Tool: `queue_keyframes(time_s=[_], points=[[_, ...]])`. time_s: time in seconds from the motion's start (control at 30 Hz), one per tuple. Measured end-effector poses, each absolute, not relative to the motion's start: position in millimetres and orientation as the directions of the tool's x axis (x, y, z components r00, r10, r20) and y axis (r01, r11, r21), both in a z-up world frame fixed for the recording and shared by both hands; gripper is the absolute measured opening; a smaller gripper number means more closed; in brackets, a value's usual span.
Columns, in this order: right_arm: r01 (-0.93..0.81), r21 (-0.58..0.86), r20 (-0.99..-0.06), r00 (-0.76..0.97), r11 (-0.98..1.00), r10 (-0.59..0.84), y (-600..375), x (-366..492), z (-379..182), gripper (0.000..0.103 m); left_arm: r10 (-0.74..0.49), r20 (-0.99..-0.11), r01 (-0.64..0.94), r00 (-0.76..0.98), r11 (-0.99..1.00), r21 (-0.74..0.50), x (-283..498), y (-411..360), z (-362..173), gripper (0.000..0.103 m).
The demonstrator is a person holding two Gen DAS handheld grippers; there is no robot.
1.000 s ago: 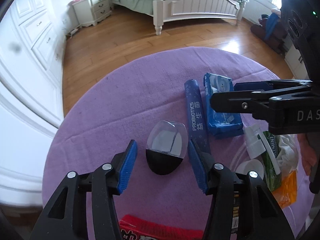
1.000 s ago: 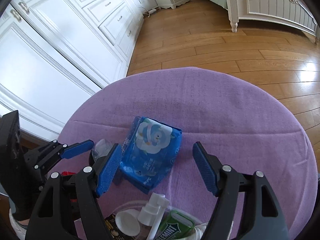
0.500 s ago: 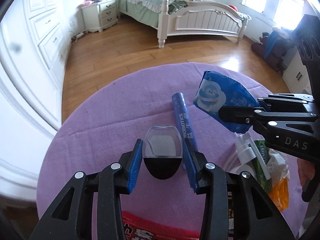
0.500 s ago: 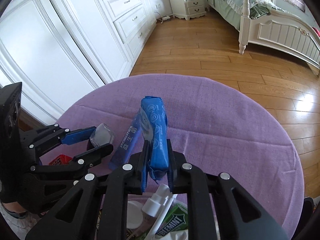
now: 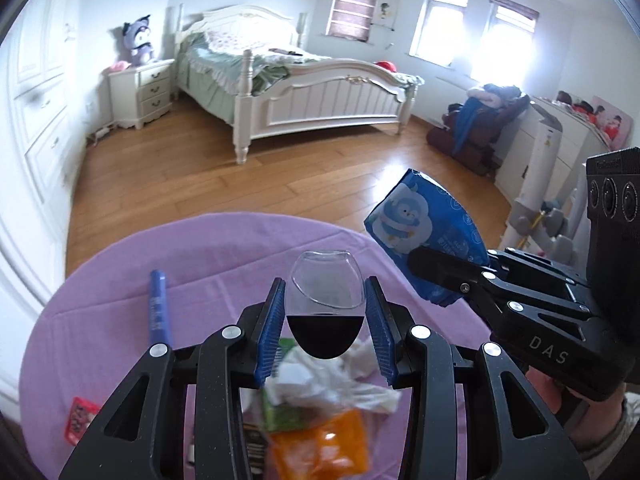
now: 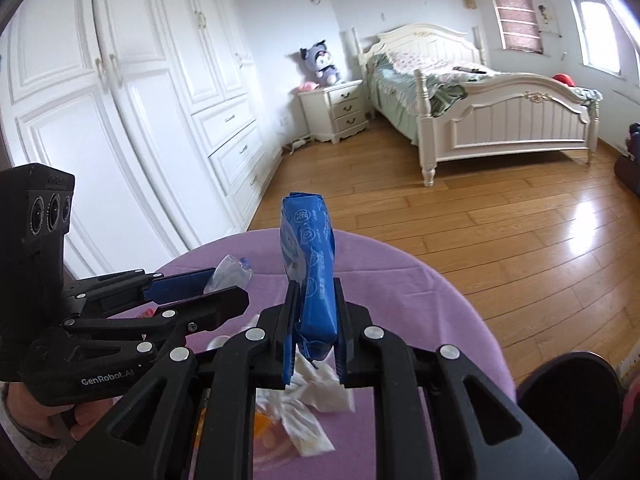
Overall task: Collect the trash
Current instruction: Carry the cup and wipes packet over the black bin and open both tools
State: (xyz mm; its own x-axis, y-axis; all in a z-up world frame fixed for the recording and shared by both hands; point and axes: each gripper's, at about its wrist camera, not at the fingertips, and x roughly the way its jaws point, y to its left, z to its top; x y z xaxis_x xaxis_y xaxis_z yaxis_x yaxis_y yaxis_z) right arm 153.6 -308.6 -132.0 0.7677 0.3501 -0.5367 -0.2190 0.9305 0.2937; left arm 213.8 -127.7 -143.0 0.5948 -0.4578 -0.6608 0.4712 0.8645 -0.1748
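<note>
My left gripper (image 5: 325,286) is shut on a clear plastic cup with a black base (image 5: 326,312), held above the purple-clothed round table (image 5: 200,248). From the right wrist view that gripper (image 6: 208,286) and the cup (image 6: 230,276) sit at the left. My right gripper (image 6: 316,286) is shut on a blue wet-wipes pack (image 6: 308,248), which stands on edge between the pads. In the left wrist view the pack (image 5: 424,232) hangs at the right, clear of the table. A pile of trash (image 5: 320,396) with white tissue, a green pack and an orange wrapper lies under both grippers.
A blue probiotics tube (image 5: 159,308) and a red packet (image 5: 80,420) lie on the cloth at the left. A black round object (image 6: 568,400) sits at the lower right. Beyond the table are wooden floor, a white bed (image 5: 320,96) and white wardrobes (image 6: 120,100).
The left jaws closed on the cup and the right jaws closed on the wipes pack. Both grippers then rose with their loads and tilted up, moving over the trash pile.
</note>
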Motion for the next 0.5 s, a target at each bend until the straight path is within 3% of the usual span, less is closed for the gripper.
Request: queue_keyframes(time_s=[0.27,0.5], points=[[0.028,0.299,-0.551,0.821,0.954,0.149,-411,106,-156,0.015,-0.557,-0.671,0.613,0.489,0.767,-0.19,174,-241,-157,0.041],[0.18,0.328,-0.606,0.793,0.927,0.061,-466,88,-199,0.015,-0.599,-0.694,0.698,0.399,0.69,-0.193,153,-322,-175,0.041]])
